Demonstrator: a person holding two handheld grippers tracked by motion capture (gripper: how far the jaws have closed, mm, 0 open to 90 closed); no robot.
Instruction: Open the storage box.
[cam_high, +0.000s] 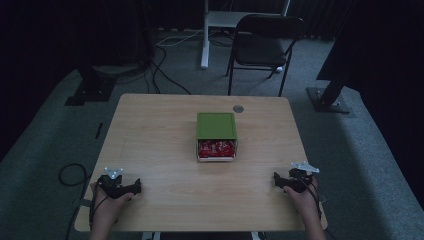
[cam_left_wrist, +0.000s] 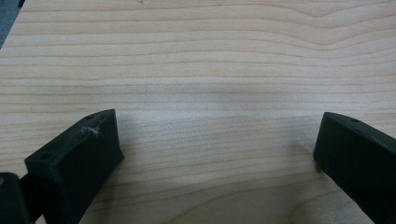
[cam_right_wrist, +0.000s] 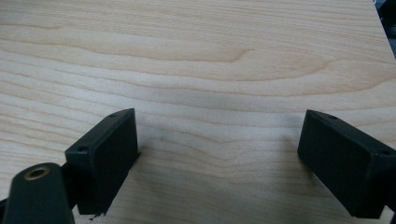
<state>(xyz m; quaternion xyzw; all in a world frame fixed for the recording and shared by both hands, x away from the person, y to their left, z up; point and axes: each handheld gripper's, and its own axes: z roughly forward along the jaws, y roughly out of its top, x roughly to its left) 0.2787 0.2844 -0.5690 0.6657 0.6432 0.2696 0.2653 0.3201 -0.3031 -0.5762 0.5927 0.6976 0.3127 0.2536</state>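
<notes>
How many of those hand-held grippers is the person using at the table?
2. The left hand-held gripper rests near the table's near-left corner, the right hand-held gripper near its near-right corner. Both are open, well short of the green box.

Dim room, grey carpet floor (cam_high: 45, 150); black folding metal chair (cam_high: 264, 42) and white desk leg (cam_high: 205, 35) far beyond tools; black cables (cam_high: 165, 75) on floor.
</notes>
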